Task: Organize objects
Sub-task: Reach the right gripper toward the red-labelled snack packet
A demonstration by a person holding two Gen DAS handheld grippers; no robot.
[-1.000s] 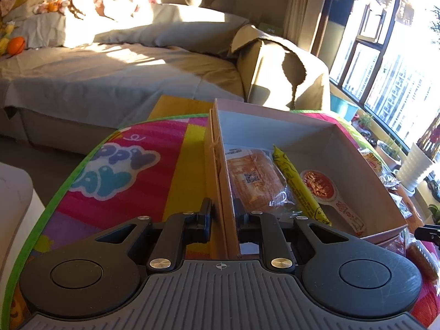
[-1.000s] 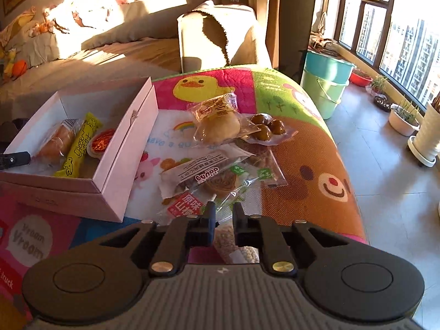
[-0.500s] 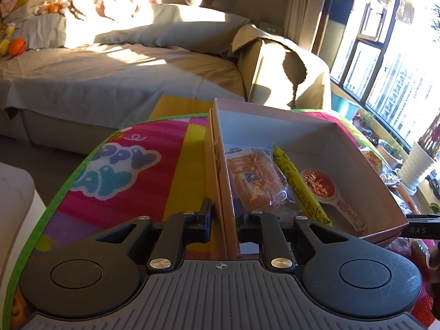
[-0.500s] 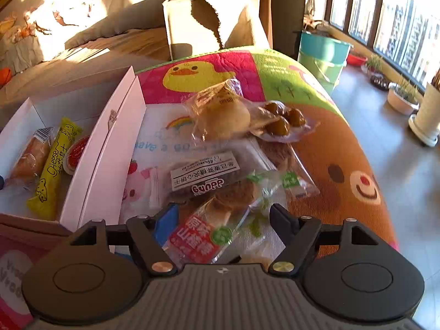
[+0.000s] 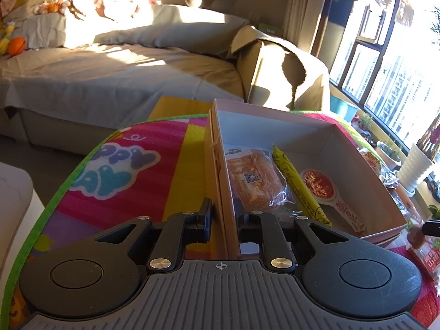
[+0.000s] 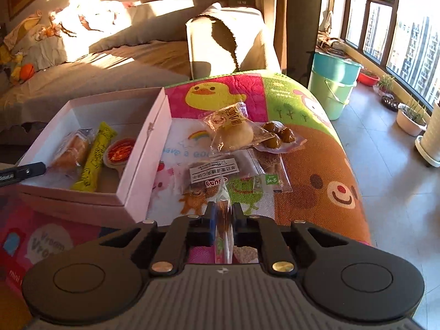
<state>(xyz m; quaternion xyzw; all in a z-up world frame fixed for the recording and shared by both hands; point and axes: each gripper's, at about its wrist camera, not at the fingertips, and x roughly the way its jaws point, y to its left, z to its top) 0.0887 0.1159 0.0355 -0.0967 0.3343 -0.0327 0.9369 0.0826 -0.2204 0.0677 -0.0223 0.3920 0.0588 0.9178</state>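
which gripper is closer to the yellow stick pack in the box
Left. The left gripper is clamped on the box wall, right beside the yellow stick pack. The right gripper is outside the box, holding a snack packet over the mat.

We see the left gripper [image 5: 223, 221] up close: a grey ribbed plate across the bottom, a small crosshair mark at its top edge. Two big matte black lobes flank it, each with a raised round disc, the right one scuffed. Black link arms run forward, each pinned by a brass-coloured screw, with smaller silver screws further out. The right gripper [image 6: 222, 224] shows us the same build: grey ribbed base, black rounded lobes, brass screws, a white mark at centre. One of its fingers [image 6: 210, 224] carries a blue pad face.
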